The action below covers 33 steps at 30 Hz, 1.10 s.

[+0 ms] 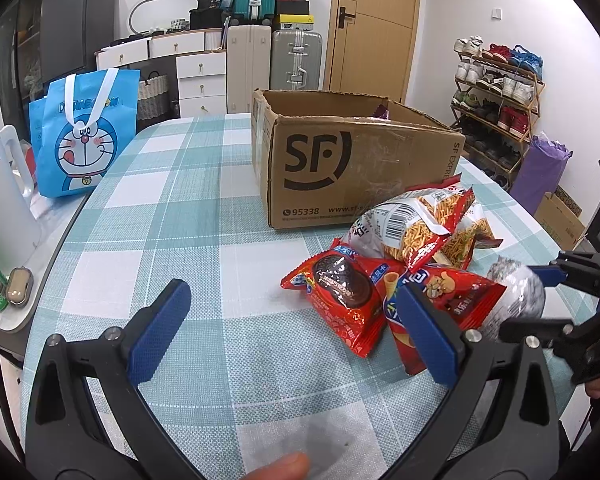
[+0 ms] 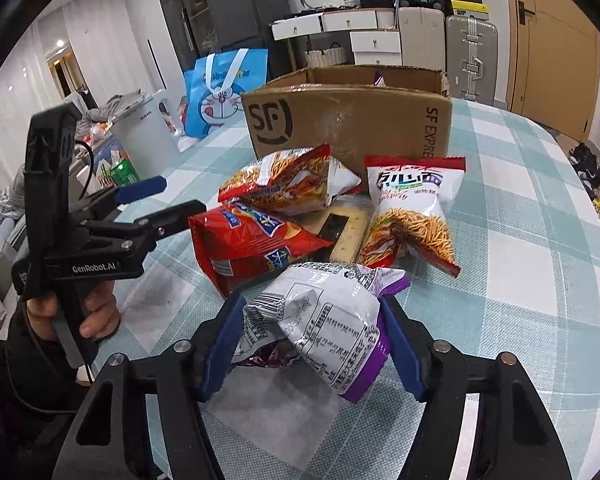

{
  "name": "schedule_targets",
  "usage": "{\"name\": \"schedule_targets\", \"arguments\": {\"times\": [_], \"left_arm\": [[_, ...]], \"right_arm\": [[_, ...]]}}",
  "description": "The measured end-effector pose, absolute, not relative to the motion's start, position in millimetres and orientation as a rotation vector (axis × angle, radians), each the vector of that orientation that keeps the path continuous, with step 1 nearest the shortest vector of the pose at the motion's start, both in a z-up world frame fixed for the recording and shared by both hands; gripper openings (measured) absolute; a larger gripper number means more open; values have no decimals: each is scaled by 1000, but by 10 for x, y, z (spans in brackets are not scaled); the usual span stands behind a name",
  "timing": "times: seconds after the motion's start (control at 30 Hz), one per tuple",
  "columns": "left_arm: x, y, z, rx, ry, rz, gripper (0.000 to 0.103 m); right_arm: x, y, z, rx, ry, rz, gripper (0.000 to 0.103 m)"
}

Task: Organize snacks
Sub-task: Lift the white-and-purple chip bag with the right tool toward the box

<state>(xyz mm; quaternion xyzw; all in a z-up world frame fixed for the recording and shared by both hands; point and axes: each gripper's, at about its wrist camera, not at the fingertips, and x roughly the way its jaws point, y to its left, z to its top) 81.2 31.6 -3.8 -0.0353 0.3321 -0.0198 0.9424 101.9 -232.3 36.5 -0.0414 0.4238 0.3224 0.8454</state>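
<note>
Right gripper (image 2: 312, 344) clamped on a white-and-purple snack bag (image 2: 324, 332); left gripper (image 1: 292, 328) spread wide over the checked tablecloth (image 1: 172, 208), holding nothing.

The right wrist view alone shows the purple edge and printed back of the held bag, plus a flat cracker pack (image 2: 340, 228) under the pile. The left wrist view alone shows the red cookie bag (image 1: 340, 300) face up. Both show the noodle-snack bags (image 1: 420, 224) just before the open cardboard box (image 1: 360, 160).

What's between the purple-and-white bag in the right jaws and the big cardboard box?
In the right wrist view, other snacks lie between the purple-and-white bag and the cardboard box: a red packet, two noodle-snack bags and a cracker.
</note>
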Motion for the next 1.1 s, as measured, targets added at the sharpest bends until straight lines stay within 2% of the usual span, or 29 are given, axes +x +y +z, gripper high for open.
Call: {"name": "schedule_targets", "arguments": {"times": [0.53,0.8,1.1], "left_arm": [[735,189,-19,-56,666,-150,102],[721,-174,-50,17,708,-266,102],[840,-210,-100,-86,779,-373,102]], "right_arm": [[973,-2659,676,60,734,684,63],[1019,-2790,718,116,715,659,63],[1023,-2814,726,123,715,646,63]]}}
